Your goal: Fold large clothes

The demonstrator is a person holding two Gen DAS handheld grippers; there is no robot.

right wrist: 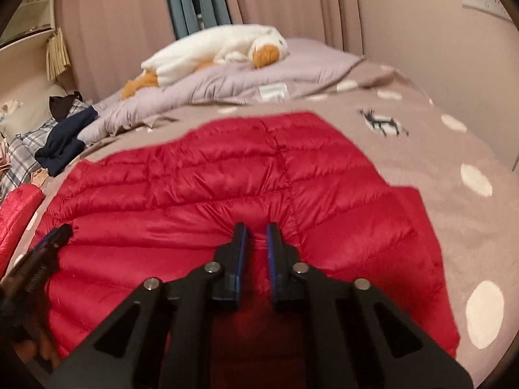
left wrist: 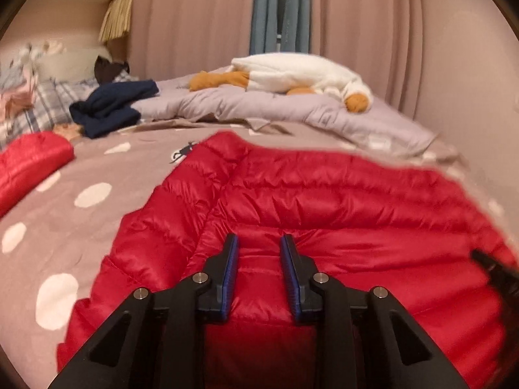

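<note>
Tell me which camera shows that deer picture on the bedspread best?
The right wrist view: the deer print sits whole and fairly sharp beside the red jacket. The left wrist view shows only a small, blurry deer at the jacket's edge.

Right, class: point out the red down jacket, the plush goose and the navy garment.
red down jacket [left wrist: 324, 201], left wrist view, quilted middle panel.
plush goose [right wrist: 207, 48], right wrist view, white body.
navy garment [left wrist: 113, 103], left wrist view, crumpled middle.

Left wrist view: close above the red jacket [left wrist: 324, 201], facing along the bed [left wrist: 81, 227] toward the curtains [left wrist: 194, 16]. Right wrist view: equally close, facing the same way from farther right. Both share the jacket, the plush goose [left wrist: 298, 71] and the far bed edge.
</note>
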